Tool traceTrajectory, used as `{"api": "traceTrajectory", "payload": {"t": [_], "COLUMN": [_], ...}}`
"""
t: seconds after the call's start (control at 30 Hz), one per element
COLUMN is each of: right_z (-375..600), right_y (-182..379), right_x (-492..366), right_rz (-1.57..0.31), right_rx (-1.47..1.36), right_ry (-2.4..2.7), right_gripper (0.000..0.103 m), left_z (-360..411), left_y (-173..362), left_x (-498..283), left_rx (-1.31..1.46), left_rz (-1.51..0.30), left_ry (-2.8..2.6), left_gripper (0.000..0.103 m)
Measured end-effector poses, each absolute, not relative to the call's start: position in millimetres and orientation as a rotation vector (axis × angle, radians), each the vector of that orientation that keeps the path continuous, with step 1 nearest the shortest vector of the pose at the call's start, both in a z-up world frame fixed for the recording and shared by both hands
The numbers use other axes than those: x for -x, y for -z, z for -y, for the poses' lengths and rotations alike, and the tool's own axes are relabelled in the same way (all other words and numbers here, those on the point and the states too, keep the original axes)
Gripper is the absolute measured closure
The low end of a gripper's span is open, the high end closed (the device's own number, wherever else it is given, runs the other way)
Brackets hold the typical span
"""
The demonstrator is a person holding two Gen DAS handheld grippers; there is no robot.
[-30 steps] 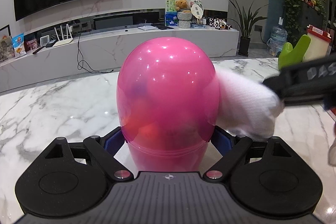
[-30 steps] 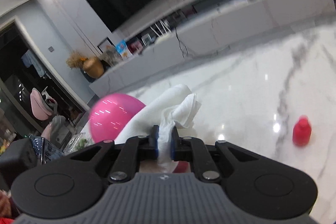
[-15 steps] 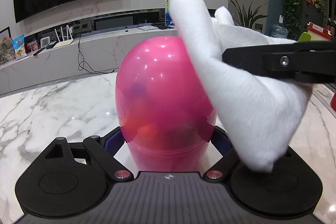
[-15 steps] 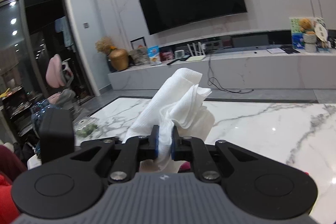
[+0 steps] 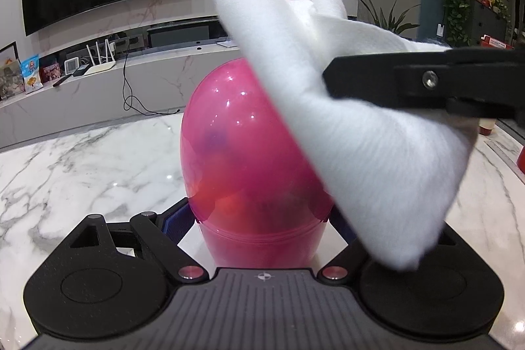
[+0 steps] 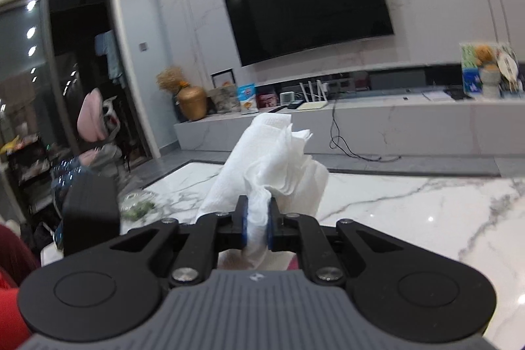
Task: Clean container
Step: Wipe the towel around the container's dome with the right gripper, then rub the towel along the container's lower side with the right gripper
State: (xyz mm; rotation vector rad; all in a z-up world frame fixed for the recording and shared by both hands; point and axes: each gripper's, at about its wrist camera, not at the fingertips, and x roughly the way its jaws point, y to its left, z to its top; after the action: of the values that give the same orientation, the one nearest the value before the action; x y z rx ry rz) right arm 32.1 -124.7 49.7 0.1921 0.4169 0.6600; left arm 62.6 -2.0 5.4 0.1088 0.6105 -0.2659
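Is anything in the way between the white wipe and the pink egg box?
No. The right tool pinches the white wipe, which hangs right against the upper right side of the pink egg container, with nothing visible between them. The left tool holds the container's base.

left gripper: we point it somewhat downward, its jaws part open and clamped on both flanks of the pink container. right gripper: we reach in from the right above the left one, jaws nearly together, pinching the white cloth between blue pads.
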Motion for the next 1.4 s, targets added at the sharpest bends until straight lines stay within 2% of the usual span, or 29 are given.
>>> {"api": "traceTrajectory", "payload": {"t": [0.23,0.5,1.0,1.27,1.37,1.4], "right_z": [148,146,140,143,143,143], "right_y": [-31,-2,12,18,24,27], "right_x": [-52,-70,-79,-83,-88,-89], "right_rz": [-0.500,-0.646,-0.722,-0.751,-0.784,-0.802], "right_rx": [-0.361,-0.398,-0.409,-0.375,-0.348,-0.342], "right_ry": [-0.568,-0.494,-0.478,-0.423,-0.393,-0.386], "right_gripper": [0.091,0.090,0.088,0.088,0.085,0.080], "left_z": [1,0,-5,-8,-9,-9], "left_y": [-4,-4,-5,-6,-5,-4], "left_x": [-64,-64,-64,-62,-62,-62], "left_rx": [-0.108,-0.106,-0.125,-0.119,-0.126,-0.127], "left_rz": [-0.612,-0.617,-0.626,-0.664,-0.686,-0.690], "left_ry": [0.265,0.262,0.302,0.292,0.290,0.289], "left_gripper": [0.015,0.015,0.015,0.011,0.011,0.011]}}
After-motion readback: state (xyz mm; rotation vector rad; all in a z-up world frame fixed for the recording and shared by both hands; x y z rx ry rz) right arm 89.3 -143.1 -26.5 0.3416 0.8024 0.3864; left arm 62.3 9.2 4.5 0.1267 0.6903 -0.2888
